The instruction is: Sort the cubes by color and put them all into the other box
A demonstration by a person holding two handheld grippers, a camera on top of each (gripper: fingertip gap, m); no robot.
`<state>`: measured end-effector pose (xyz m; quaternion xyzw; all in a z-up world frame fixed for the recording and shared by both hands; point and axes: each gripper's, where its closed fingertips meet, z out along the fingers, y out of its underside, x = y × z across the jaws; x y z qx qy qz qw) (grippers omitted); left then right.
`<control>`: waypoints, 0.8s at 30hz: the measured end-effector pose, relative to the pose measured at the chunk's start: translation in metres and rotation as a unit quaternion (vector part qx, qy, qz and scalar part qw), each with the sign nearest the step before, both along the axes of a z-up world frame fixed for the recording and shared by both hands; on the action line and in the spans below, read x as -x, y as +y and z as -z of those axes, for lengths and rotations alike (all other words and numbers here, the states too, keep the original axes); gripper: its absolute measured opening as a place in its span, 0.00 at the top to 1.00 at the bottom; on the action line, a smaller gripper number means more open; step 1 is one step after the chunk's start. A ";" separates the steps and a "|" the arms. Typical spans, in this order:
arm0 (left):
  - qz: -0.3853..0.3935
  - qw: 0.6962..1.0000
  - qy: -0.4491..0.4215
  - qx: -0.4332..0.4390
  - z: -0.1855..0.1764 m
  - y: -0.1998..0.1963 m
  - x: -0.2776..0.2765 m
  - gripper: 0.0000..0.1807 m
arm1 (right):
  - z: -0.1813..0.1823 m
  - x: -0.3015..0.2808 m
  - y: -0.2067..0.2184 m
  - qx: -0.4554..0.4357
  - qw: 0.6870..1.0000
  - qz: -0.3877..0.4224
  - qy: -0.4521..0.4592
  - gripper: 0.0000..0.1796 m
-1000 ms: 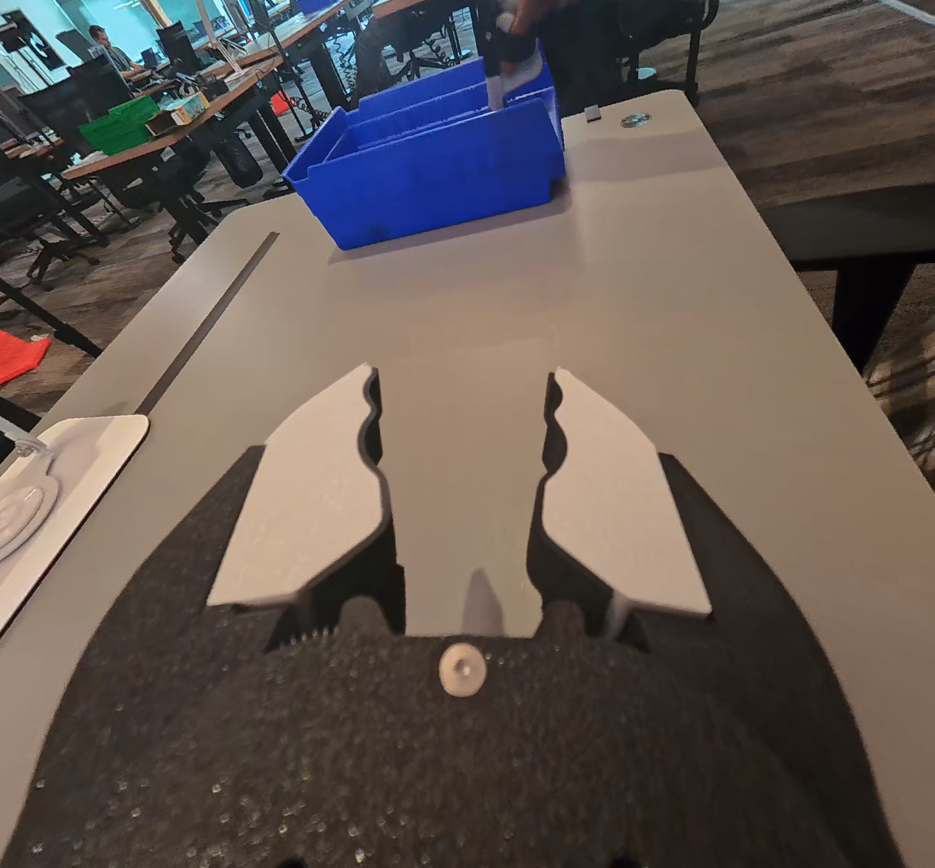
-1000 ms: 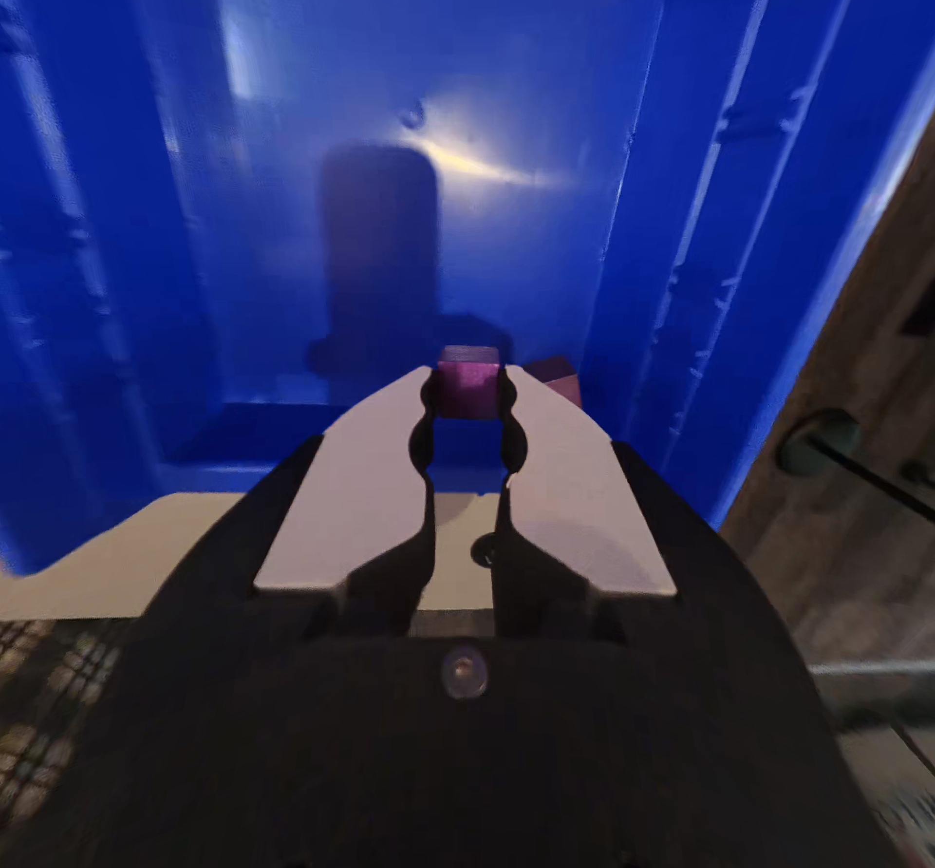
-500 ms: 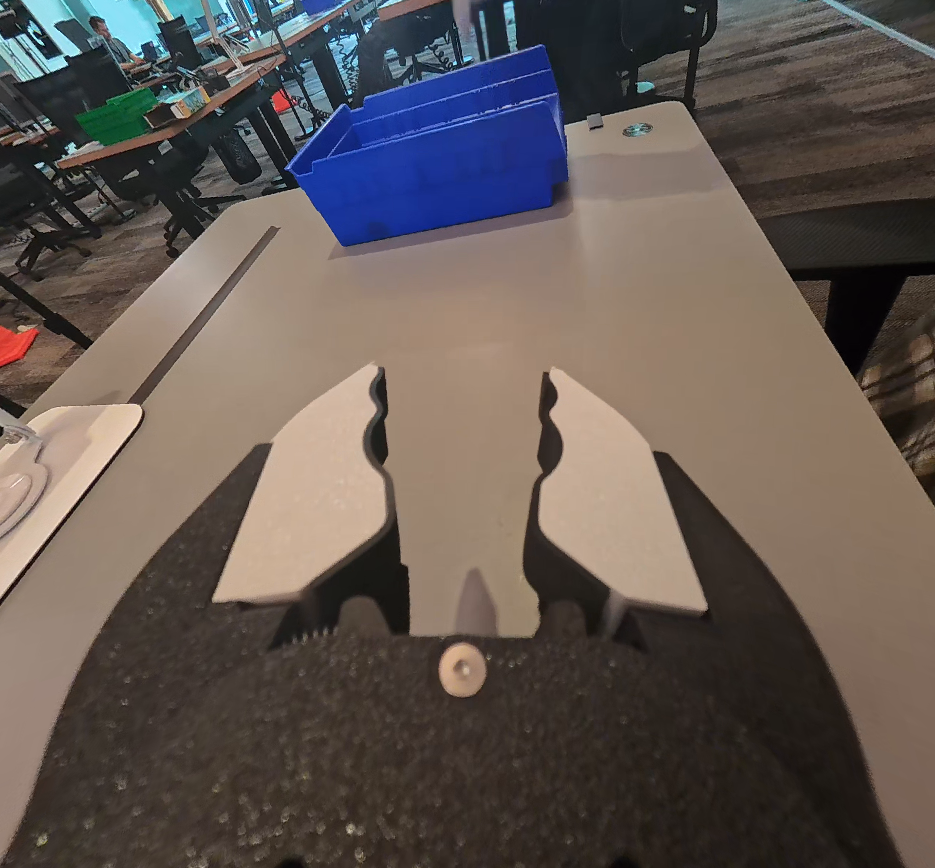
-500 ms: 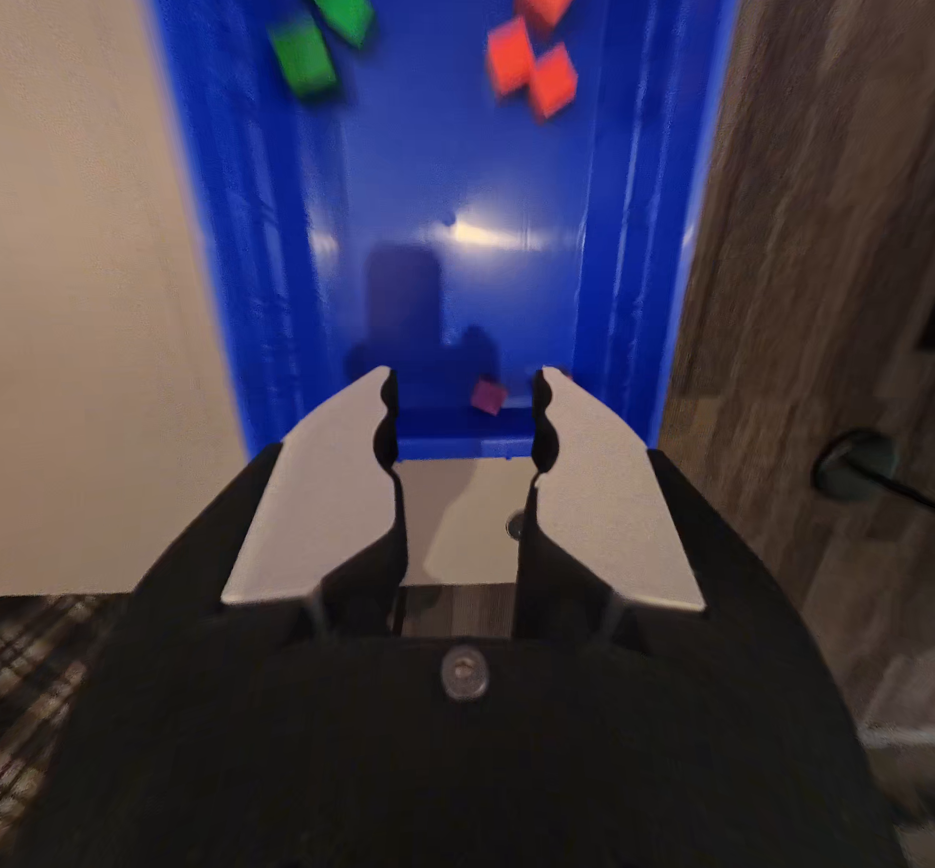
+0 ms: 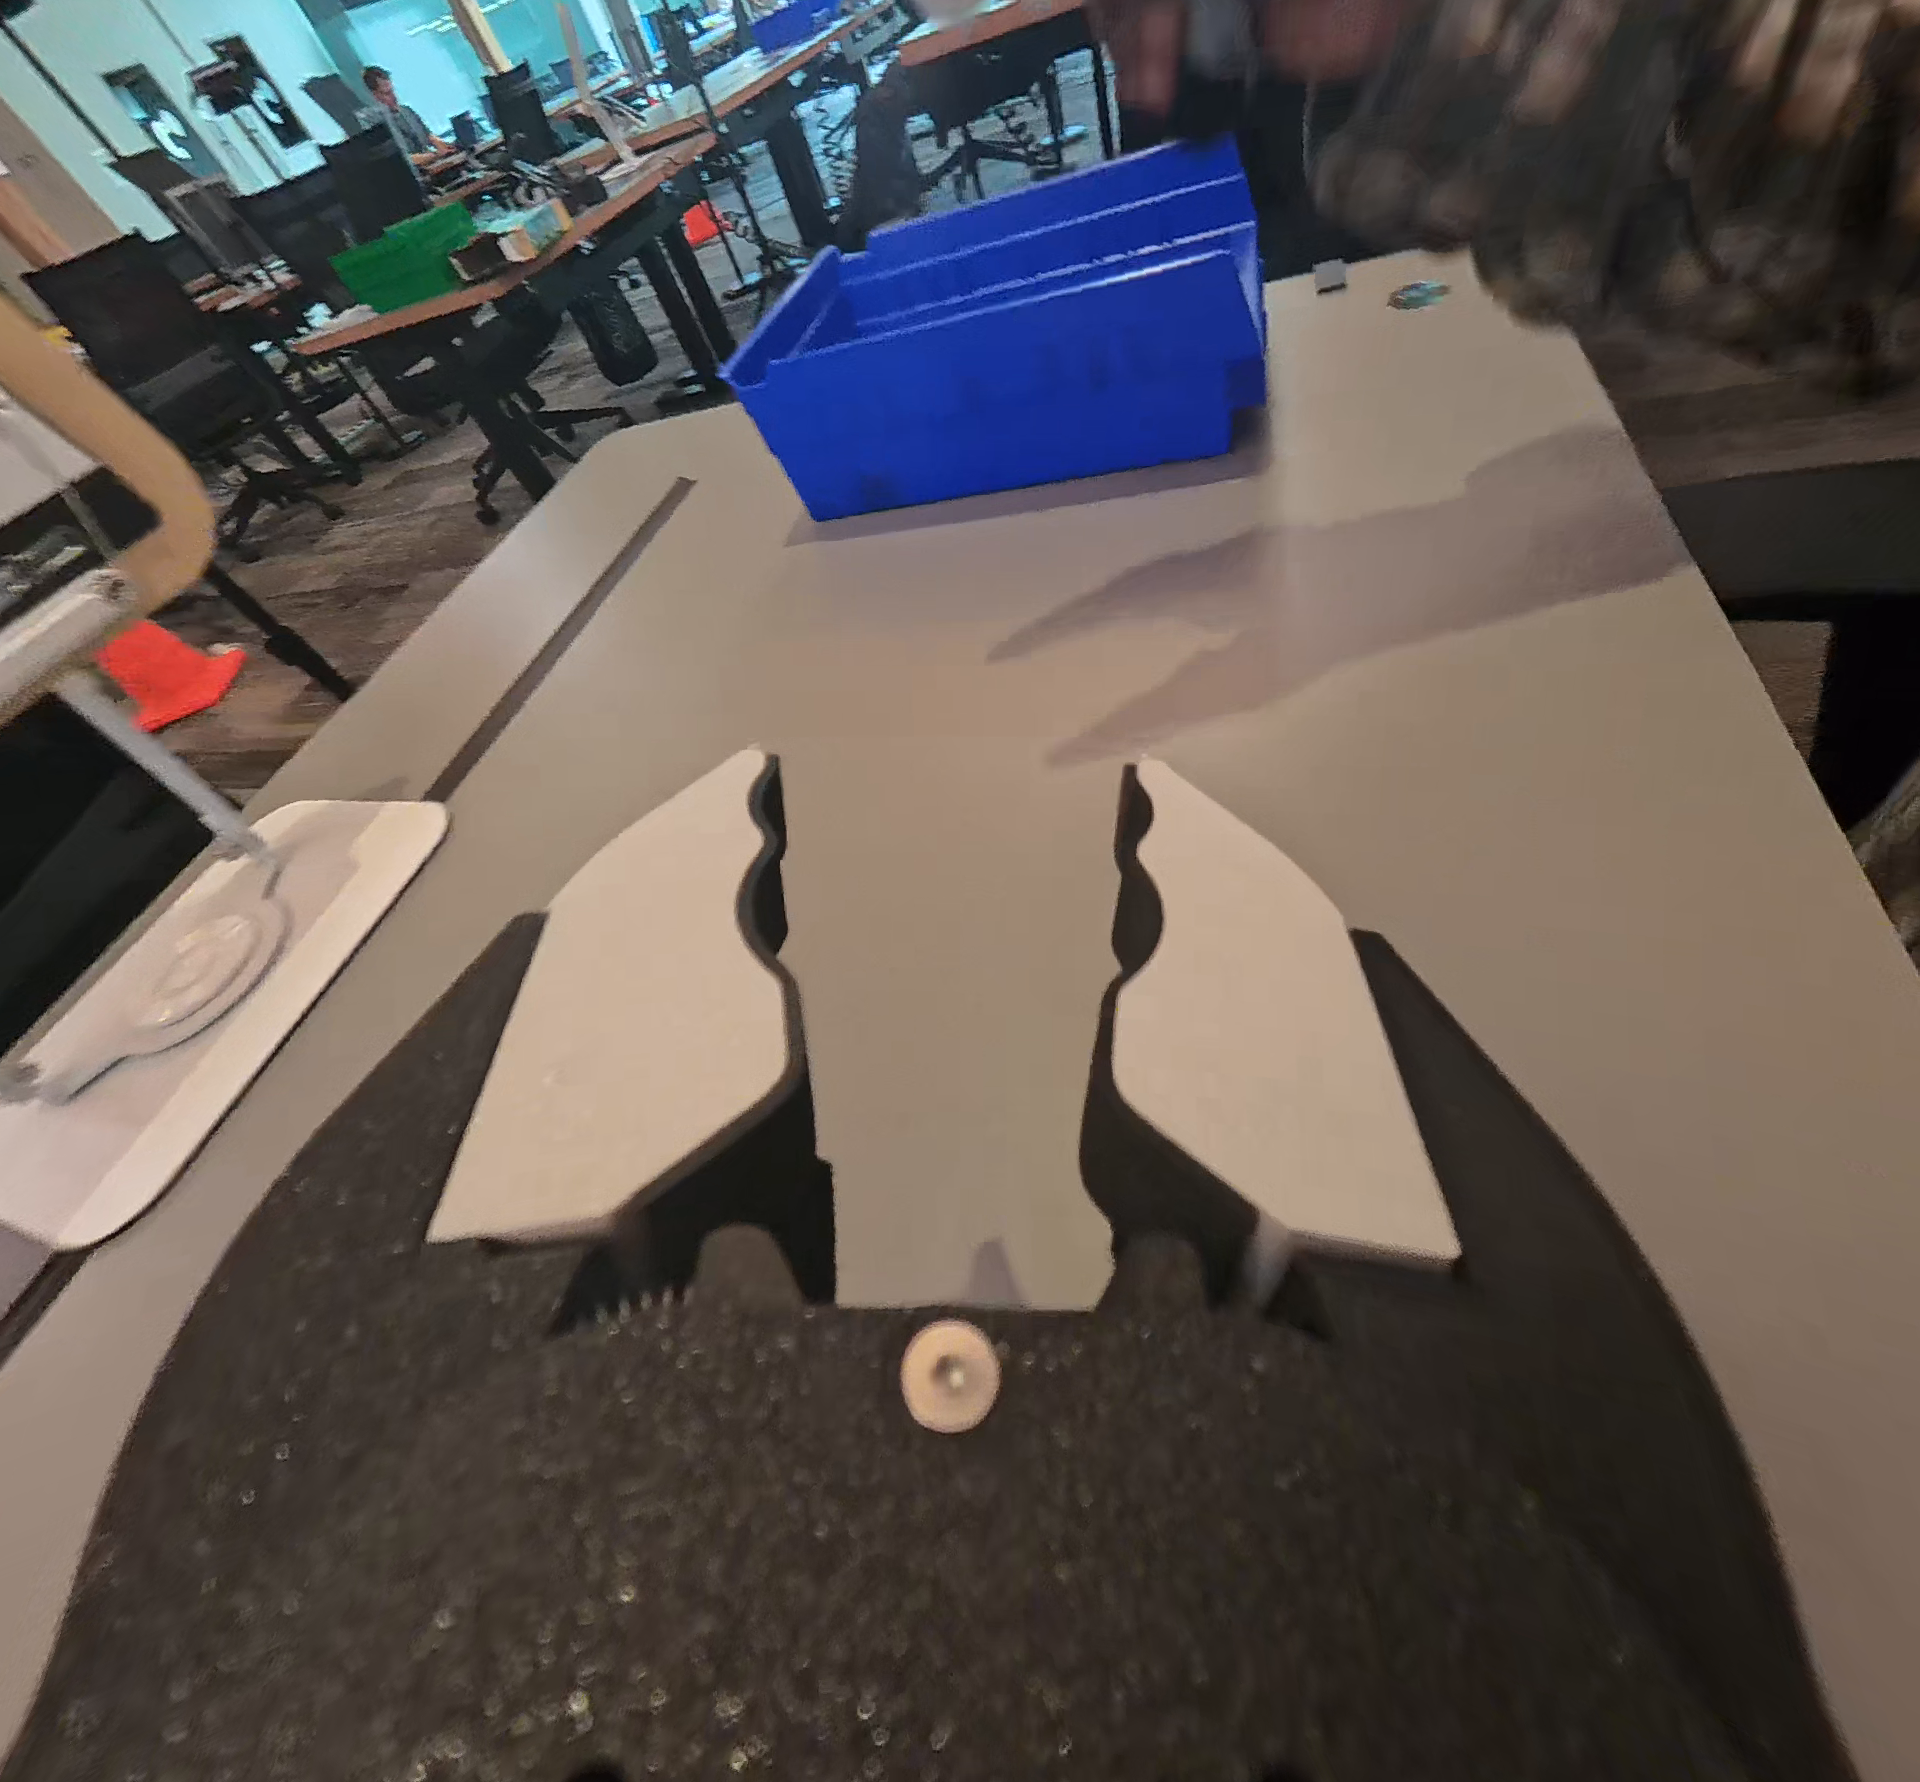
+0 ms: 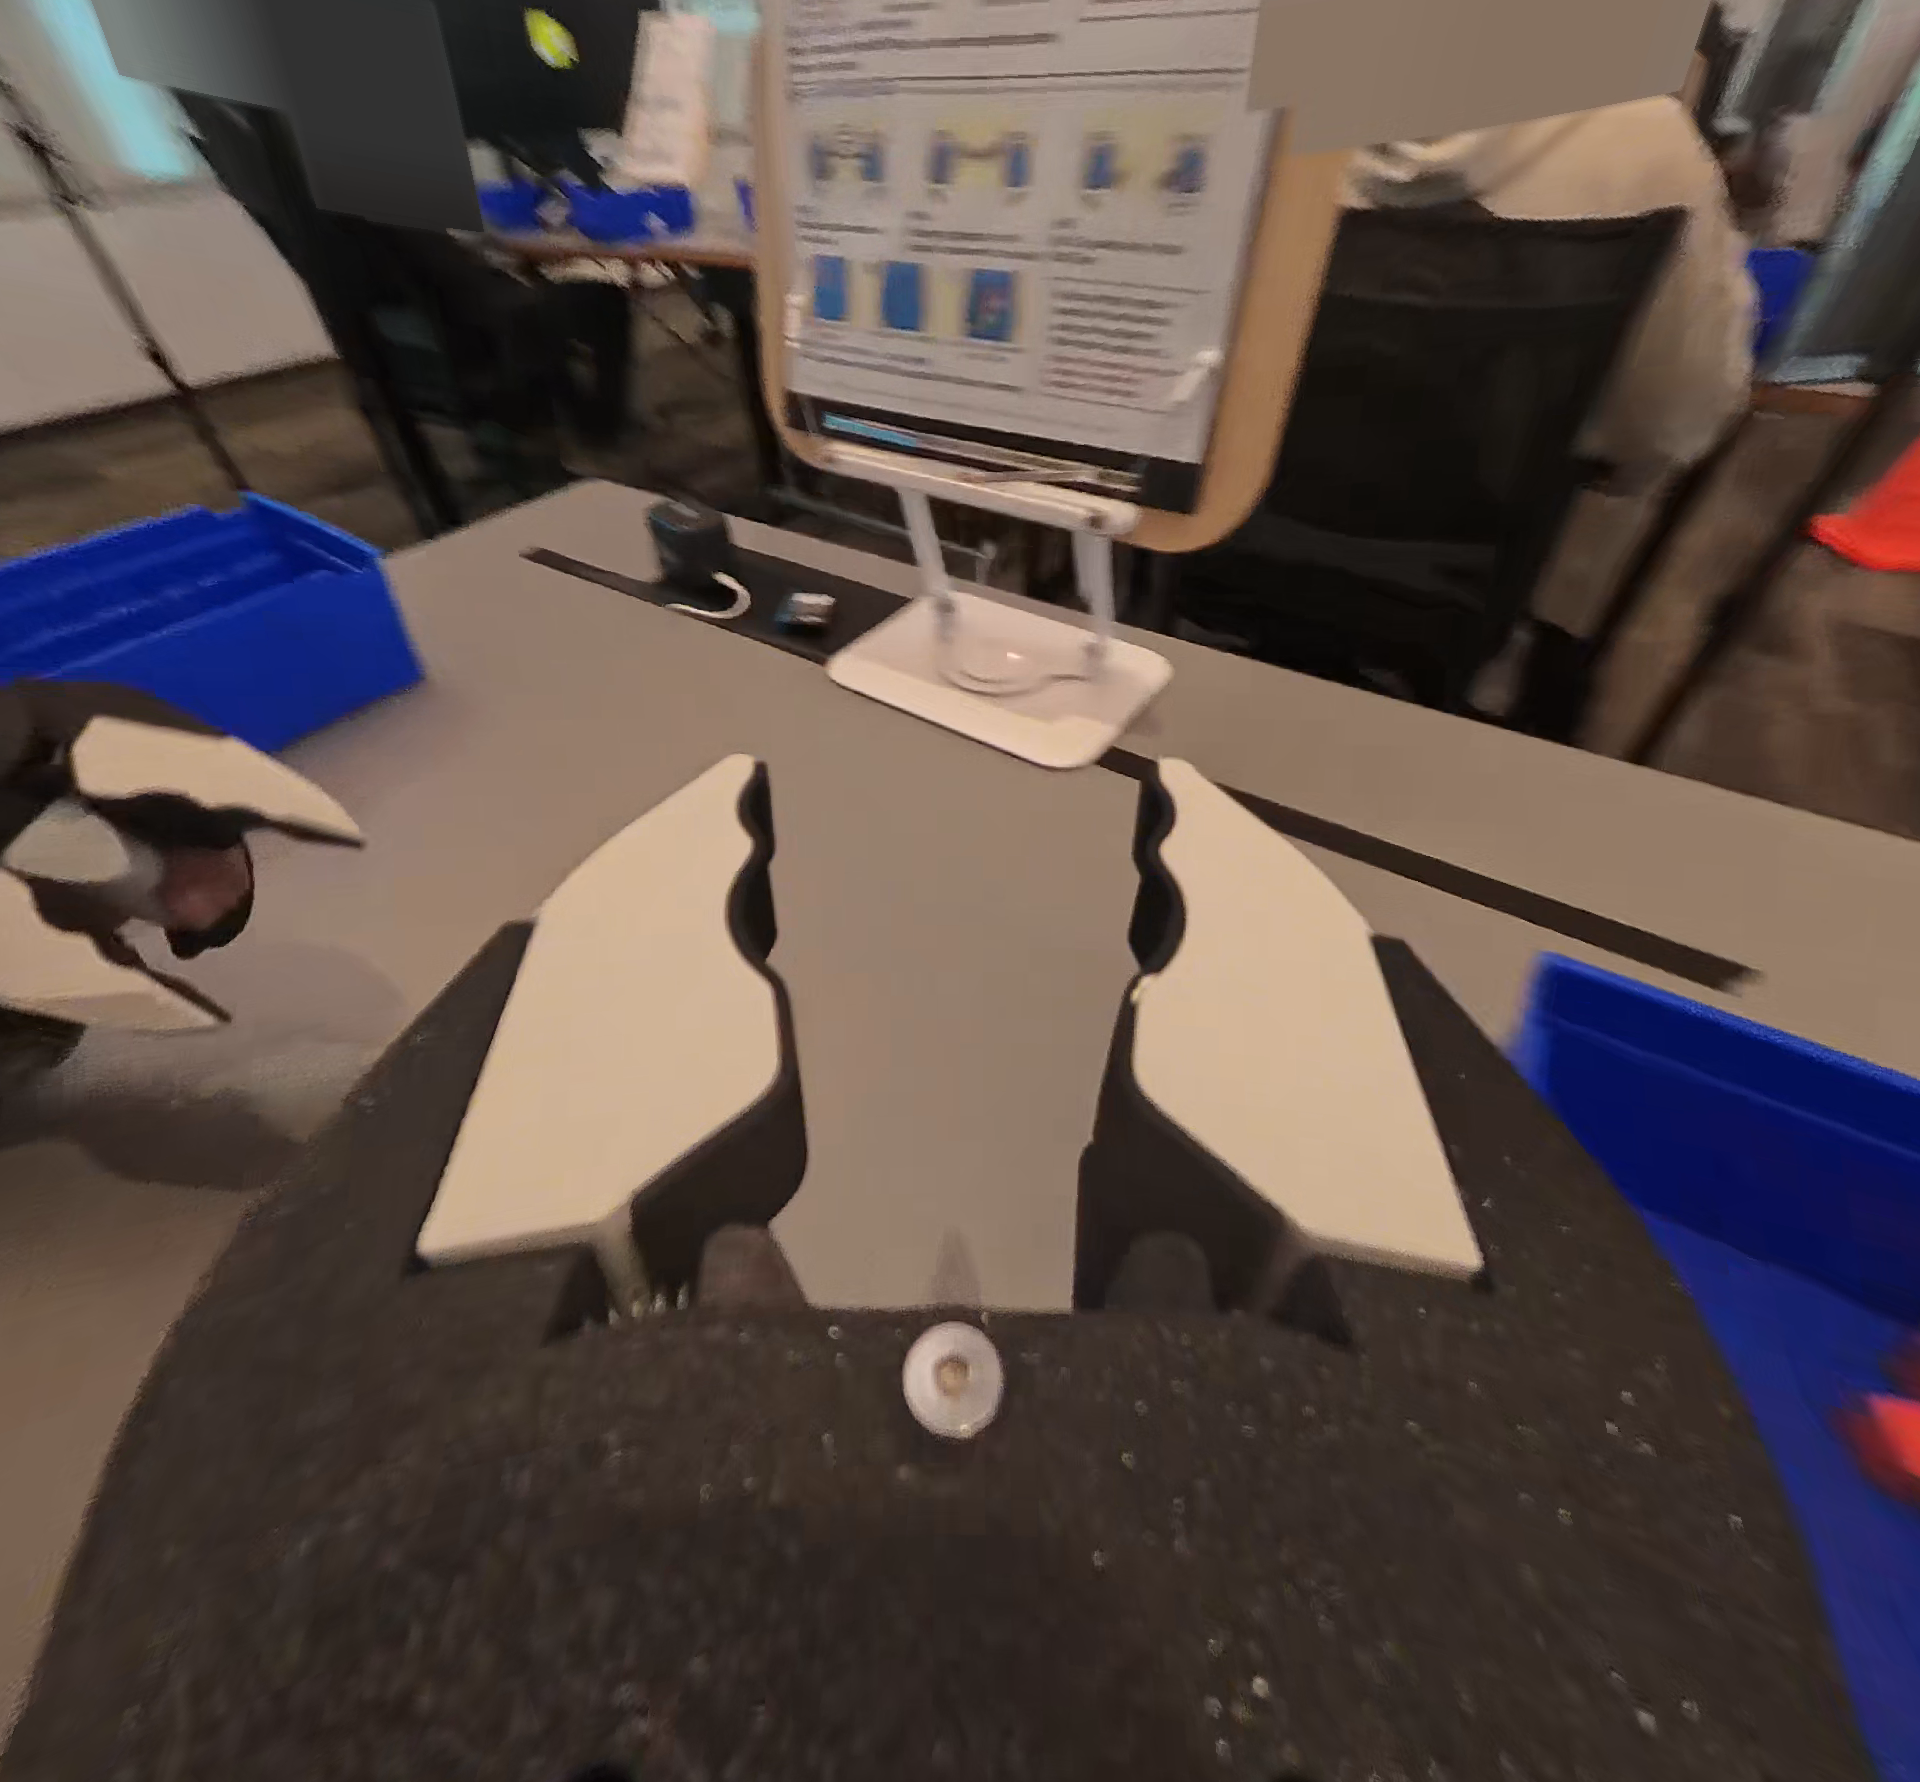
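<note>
In the left wrist view my left gripper (image 5: 951, 766) is open and empty, low over the grey table (image 5: 1299, 797). Two blue boxes (image 5: 997, 361) stand side by side at the table's far end; their insides are hidden. In the right wrist view my right gripper (image 6: 956, 766) is open and empty above the table (image 6: 623, 724). A blue box (image 6: 1714, 1161) lies close at its right, with a blurred red cube (image 6: 1881, 1441) inside. Another blue box (image 6: 208, 610) stands at the far left, behind the left gripper (image 6: 156, 849).
A white stand (image 6: 1003, 683) with an instruction sheet stands ahead of my right gripper; its base also shows in the left wrist view (image 5: 208, 953). A small black device (image 6: 686, 537) lies on a dark strip. A person's blurred sleeve (image 5: 1662, 122) hangs above the boxes.
My right gripper let go of the purple cube in the blue box, opened, rose out and swung round to face the stand. My left gripper stayed open and hardly moved.
</note>
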<state>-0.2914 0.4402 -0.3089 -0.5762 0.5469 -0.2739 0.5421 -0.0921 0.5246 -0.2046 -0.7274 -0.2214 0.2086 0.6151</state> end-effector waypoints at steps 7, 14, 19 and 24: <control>-0.089 0.995 -0.002 -0.045 -0.055 -0.005 0.091 0.67 | 0.087 0.076 0.017 0.002 0.993 -0.083 0.086 0.61; -0.266 0.953 0.138 -0.044 -0.084 0.005 0.294 0.65 | 0.117 0.107 0.020 0.013 0.992 -0.098 0.075 0.61; -0.252 0.927 0.270 0.062 -0.036 -0.006 0.408 0.65 | 0.126 0.126 0.018 0.034 0.992 -0.107 0.061 0.61; -0.135 0.908 0.359 0.171 0.030 -0.032 0.432 0.67 | 0.135 0.151 0.017 0.067 0.988 -0.128 0.049 0.61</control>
